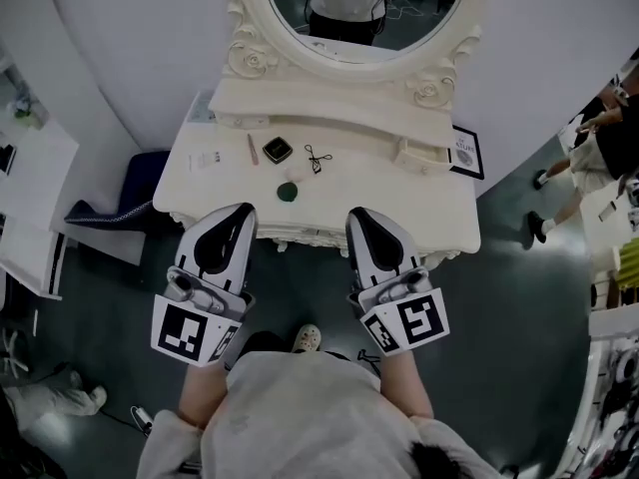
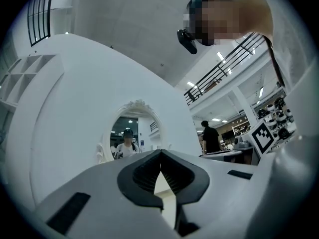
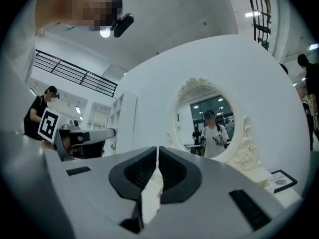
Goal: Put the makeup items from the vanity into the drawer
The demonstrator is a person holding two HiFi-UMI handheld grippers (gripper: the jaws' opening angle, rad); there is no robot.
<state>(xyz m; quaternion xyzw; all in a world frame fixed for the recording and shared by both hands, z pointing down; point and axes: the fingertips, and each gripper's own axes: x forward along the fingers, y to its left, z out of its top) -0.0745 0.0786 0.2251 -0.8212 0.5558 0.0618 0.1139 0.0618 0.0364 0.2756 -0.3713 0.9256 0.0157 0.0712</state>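
At the front edge of the counter [image 1: 429, 218], both tools hang side by side and nothing has been picked up. The left gripper [image 1: 243, 212] has its fingers [image 2: 144, 173] pressed together at the tips, and its own view shows nothing between them, only the pale vanity beyond. It's the same story for the right gripper [image 1: 359, 216]: fingers [image 3: 174, 176] together, empty, aimed up towards the oval mirror [image 1: 399, 28]. Now to the makeup. Towards the back left of the counter lies a slim stick [image 1: 253, 149], and just beside it a black square compact [image 1: 278, 150]. A small scissor-handled tool [image 1: 319, 158] sits to the right of those, probably an eyelash curler, though it is too small to be sure. A round green pot [image 1: 288, 192] sits nearer the front edge, the closest of the lot to the left gripper. A flat white packet [image 1: 205, 158] rests by the left edge. As for the drawer, none stands open anywhere in the head view, and the vanity front below the fingers looks shut. So by my reckoning the job is at its very start: every item is on top, none stowed. What's left is to pull the drawer out and carry the pieces across one at a time.
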